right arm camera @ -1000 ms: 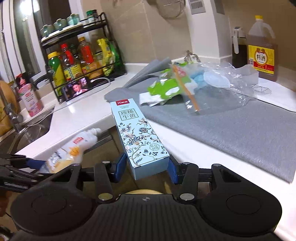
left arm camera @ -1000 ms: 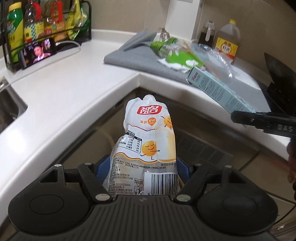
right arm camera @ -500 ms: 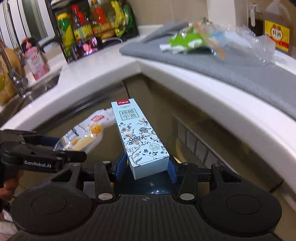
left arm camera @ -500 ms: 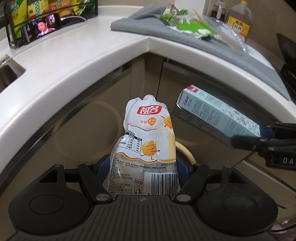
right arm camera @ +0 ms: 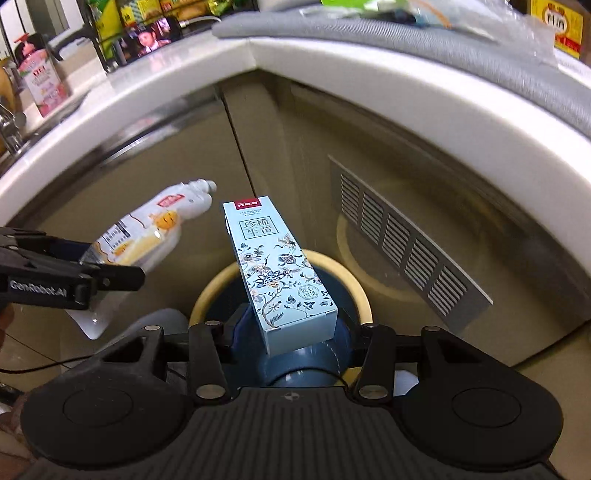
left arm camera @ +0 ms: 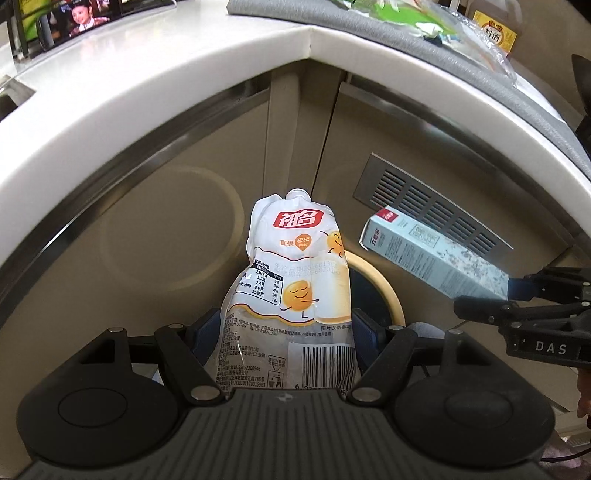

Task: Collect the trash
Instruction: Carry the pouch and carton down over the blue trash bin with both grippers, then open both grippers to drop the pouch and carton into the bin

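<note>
Beige cabinet corner; white pouch (left arm camera: 295,280), floral blue carton (right arm camera: 280,273) gripped

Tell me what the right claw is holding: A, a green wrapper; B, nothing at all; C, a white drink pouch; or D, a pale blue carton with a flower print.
D: in the right wrist view the right claw is clamped on the lower end of the pale blue carton, above the bin, while the drink pouch is in the left claw.

Phone screen (right arm camera: 153,35) beside pink soap bottle (right arm camera: 38,79)
</note>
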